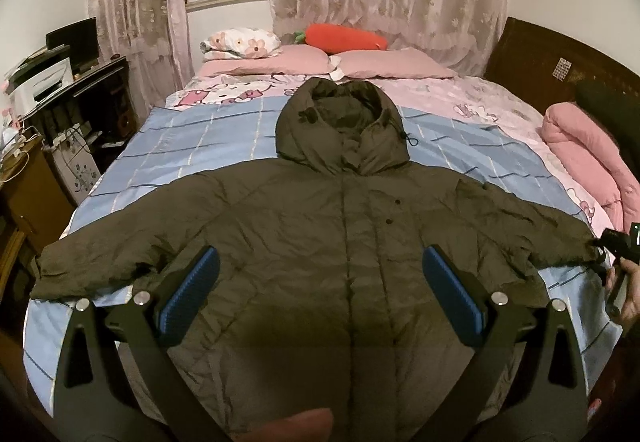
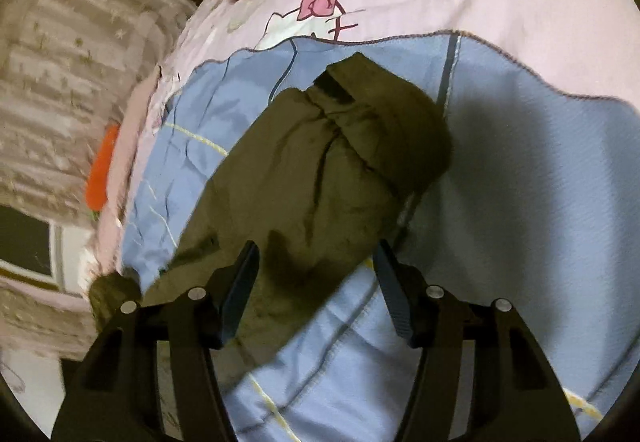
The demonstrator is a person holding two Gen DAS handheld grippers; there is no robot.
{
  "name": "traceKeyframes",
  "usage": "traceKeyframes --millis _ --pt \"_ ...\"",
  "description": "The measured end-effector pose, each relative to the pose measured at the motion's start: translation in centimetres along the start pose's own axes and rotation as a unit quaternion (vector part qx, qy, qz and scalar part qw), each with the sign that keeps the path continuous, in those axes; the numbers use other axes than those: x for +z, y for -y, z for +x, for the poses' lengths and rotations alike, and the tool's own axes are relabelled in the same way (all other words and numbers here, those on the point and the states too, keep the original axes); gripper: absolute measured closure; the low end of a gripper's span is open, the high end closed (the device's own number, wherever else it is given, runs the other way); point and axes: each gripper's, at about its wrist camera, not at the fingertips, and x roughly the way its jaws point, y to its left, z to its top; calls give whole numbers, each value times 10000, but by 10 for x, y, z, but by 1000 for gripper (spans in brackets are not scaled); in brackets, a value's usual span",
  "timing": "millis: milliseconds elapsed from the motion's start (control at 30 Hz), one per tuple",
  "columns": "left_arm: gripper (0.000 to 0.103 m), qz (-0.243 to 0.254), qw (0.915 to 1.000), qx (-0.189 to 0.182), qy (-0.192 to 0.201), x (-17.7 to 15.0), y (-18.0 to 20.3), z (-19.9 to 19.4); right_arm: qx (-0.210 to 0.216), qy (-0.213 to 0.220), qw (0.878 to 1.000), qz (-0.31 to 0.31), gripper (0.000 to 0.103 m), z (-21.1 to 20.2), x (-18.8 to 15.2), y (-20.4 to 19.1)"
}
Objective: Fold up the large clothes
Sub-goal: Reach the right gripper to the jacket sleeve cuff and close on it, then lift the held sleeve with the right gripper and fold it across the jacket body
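Note:
A dark olive hooded padded jacket [image 1: 320,226] lies flat and face up on the bed, sleeves spread to both sides, hood toward the pillows. My left gripper [image 1: 320,274] is open and empty, held above the jacket's lower front. My right gripper [image 2: 316,266] is open and empty, hovering just above the cuff end of the jacket's right-hand sleeve [image 2: 320,162]. In the left wrist view the right gripper [image 1: 616,246] shows at the right edge by that sleeve's cuff.
The jacket rests on a blue checked sheet [image 1: 192,146] over a pink cartoon bedspread [image 1: 452,98]. Pink pillows [image 1: 304,58], a red carrot plush [image 1: 344,38] and a rolled pink quilt [image 1: 580,154] lie around. A dark desk [image 1: 80,98] stands left of the bed.

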Motion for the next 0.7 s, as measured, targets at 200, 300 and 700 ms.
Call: traceKeyframes --millis 200,300,700 --pt "2 121 9999 25 -109 -4 9 10 497 160 9951 837 42 18 17 16" --pt "2 137 9998 14 -168 -6 12 17 554 282 9937 935 42 25 23 16" --pt "2 279 9992 65 -294 -10 21 31 256 738 9961 409 89 48 51 -4"
